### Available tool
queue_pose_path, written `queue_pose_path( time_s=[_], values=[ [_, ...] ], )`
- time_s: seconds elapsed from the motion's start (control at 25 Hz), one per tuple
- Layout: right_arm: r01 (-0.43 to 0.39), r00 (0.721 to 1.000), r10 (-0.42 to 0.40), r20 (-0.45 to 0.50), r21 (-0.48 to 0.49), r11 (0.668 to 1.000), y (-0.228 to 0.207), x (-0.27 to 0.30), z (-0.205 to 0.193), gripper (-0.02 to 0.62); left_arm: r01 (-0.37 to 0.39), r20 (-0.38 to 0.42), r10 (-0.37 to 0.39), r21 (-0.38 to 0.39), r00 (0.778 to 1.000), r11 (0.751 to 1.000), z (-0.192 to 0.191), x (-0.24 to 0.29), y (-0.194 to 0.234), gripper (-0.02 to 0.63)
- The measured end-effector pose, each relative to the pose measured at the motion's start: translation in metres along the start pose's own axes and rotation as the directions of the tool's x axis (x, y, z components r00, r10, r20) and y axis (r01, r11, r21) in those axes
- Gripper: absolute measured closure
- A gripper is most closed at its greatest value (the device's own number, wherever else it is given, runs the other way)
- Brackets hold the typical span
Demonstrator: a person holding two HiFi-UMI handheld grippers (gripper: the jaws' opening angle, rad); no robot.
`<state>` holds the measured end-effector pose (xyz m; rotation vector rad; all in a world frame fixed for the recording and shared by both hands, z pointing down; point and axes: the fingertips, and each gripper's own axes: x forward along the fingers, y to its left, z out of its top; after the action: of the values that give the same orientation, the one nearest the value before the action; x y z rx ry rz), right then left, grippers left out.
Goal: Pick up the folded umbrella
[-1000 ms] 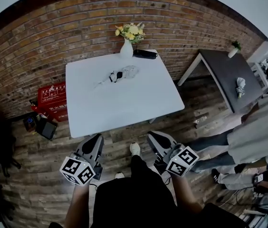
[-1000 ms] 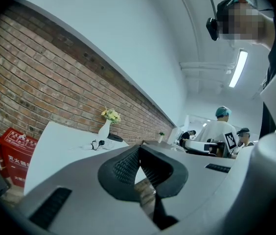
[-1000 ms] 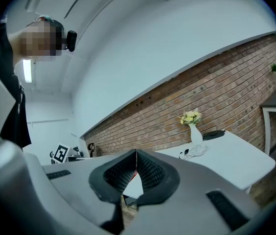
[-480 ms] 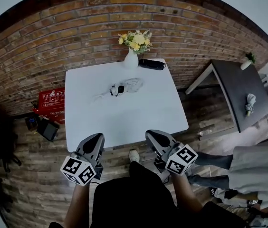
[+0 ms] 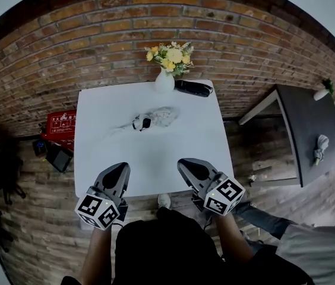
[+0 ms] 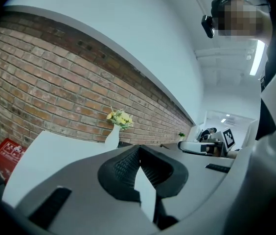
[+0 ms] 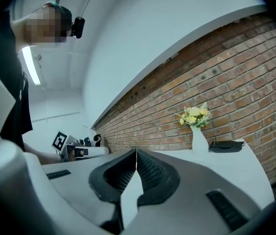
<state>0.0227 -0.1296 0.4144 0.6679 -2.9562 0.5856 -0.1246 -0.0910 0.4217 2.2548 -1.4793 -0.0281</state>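
The folded umbrella [image 5: 192, 88], black and short, lies at the far edge of the white table [image 5: 96, 129], just right of a white vase of yellow flowers [image 5: 164, 79]. In the right gripper view the umbrella [image 7: 226, 145] lies beside the vase [image 7: 199, 141], well beyond the jaws. My left gripper [image 5: 120, 172] and right gripper [image 5: 188, 166] hang over the table's near edge, both shut with nothing in them. The left gripper view shows the left gripper [image 6: 139, 155] closed and the vase [image 6: 112, 136] far ahead; the right gripper [image 7: 136, 160] is closed too.
A pale crumpled thing with a dark part [image 5: 149, 120] lies mid-table. A brick wall [image 5: 96, 46] backs the table. A red box [image 5: 57, 123] and a dark case [image 5: 57, 156] sit on the floor at left. A dark table [image 5: 310, 129] stands right; a person's leg [image 5: 274, 224] is lower right.
I have walked up to the white table: it has drawn nearer and both grippers now reach over its near edge. The person at right has slid mostly out of view.
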Motion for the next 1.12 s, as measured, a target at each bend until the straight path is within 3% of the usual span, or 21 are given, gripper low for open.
queue_pose_path(
  time_s=[0.4,0.72,0.92,1.12],
  values=[
    [-0.065,0.998,0.065,-0.021,0.016,0.998,-0.041,0.006,-0.001,0.572,-0.045,-0.081,0.053,0.094,0.995,0.995,-0.008,0.053,0.006,0.592],
    [-0.067,0.997,0.069,-0.043,0.035,0.997,-0.054,0.015,-0.006,0.572,-0.026,-0.187,0.066,0.206,0.98,0.978,-0.015,0.09,0.026,0.591],
    [-0.044,0.997,0.046,-0.06,0.03,0.999,-0.057,0.026,-0.011,0.572,0.043,-0.257,0.047,0.334,0.965,0.942,-0.012,0.133,0.046,0.59],
    [0.034,0.996,-0.032,-0.082,0.026,0.999,-0.067,0.038,-0.022,0.574,0.132,-0.324,0.018,0.434,0.946,0.891,-0.021,0.172,0.06,0.589]
  ],
)
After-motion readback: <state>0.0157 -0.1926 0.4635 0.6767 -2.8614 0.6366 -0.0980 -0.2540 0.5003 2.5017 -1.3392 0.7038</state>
